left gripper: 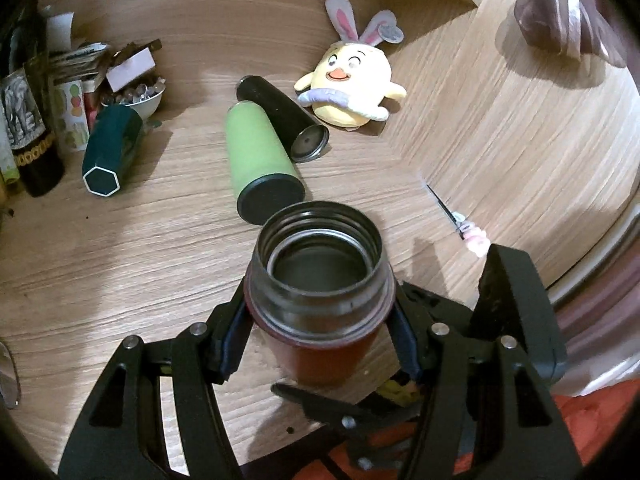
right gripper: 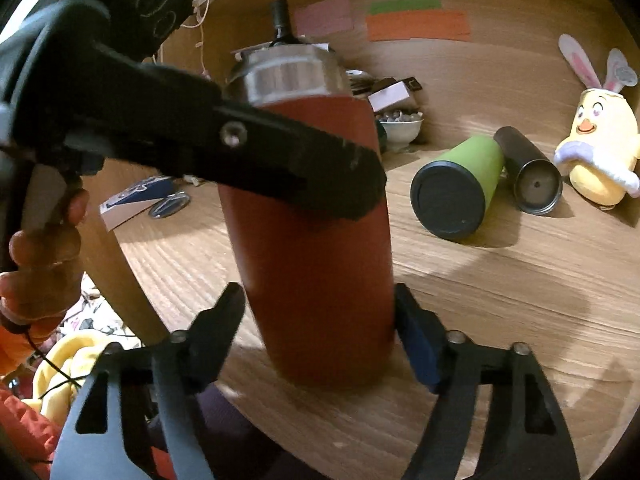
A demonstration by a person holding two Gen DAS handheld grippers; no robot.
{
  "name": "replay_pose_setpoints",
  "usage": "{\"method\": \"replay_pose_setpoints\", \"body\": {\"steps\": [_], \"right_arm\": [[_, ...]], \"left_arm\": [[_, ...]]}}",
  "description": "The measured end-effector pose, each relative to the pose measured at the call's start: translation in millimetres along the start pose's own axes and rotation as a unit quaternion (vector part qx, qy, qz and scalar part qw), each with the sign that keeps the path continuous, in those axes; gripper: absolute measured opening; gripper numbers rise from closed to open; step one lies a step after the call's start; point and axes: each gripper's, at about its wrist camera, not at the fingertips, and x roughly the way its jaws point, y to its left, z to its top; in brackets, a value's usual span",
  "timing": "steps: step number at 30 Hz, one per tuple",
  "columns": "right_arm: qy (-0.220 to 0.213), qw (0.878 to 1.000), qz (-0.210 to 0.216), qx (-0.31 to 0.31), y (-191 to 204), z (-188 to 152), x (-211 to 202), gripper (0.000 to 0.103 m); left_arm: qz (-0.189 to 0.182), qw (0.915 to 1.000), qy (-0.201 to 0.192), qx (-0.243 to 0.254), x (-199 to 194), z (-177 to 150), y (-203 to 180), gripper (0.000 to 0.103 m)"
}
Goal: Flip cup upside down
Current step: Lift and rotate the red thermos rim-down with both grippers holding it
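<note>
A red cup (left gripper: pixel 320 344) with a steel threaded rim stands upright, mouth up, near the table's front edge; it also shows in the right wrist view (right gripper: pixel 316 264). My left gripper (left gripper: pixel 318 328) is shut on its upper body just below the rim; one of its fingers (right gripper: pixel 280 160) crosses the cup in the right wrist view. My right gripper (right gripper: pixel 320 320) has a finger on each side of the cup's lower body. Its left finger (right gripper: pixel 224 320) stands slightly apart from the cup; its right pad is at the wall.
A green cup (left gripper: pixel 260 156) and a black cup (left gripper: pixel 286 118) lie on their sides behind. A yellow plush chick (left gripper: pixel 352 88) sits far right. A dark green hexagonal box (left gripper: pixel 110 152), a bowl and clutter are at the left. A pen (left gripper: pixel 460 220) lies right.
</note>
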Motion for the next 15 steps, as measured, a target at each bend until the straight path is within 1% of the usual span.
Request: {"method": "replay_pose_setpoints", "body": {"steps": [2,5,7,11,14,15], "right_arm": [[0.0,1.0,0.01,0.004,-0.7,1.4,1.4,0.061],[-0.003,1.0,0.003,-0.006,1.2,2.5,0.9,0.06],[-0.004,1.0,0.005,-0.01,3.0,3.0,1.2,0.059],[-0.008,1.0,0.005,-0.016,6.1,4.5,0.2,0.059],[-0.009,1.0,0.008,-0.023,8.8,4.8,0.1,0.059],[-0.009,1.0,0.008,-0.024,9.5,4.9,0.4,0.058]], "left_arm": [[-0.002,1.0,-0.004,-0.006,-0.8,0.0,4.9,0.061],[-0.008,0.9997,-0.013,-0.019,-1.6,0.6,13.2,0.062],[-0.005,0.9996,-0.017,-0.023,-1.5,0.6,17.7,0.062],[0.027,0.9988,-0.034,-0.021,-0.3,-1.1,24.2,0.069],[0.049,0.9977,-0.043,-0.02,0.2,-3.3,30.0,0.072],[0.058,0.9971,-0.045,-0.02,0.7,-4.0,31.6,0.075]]}}
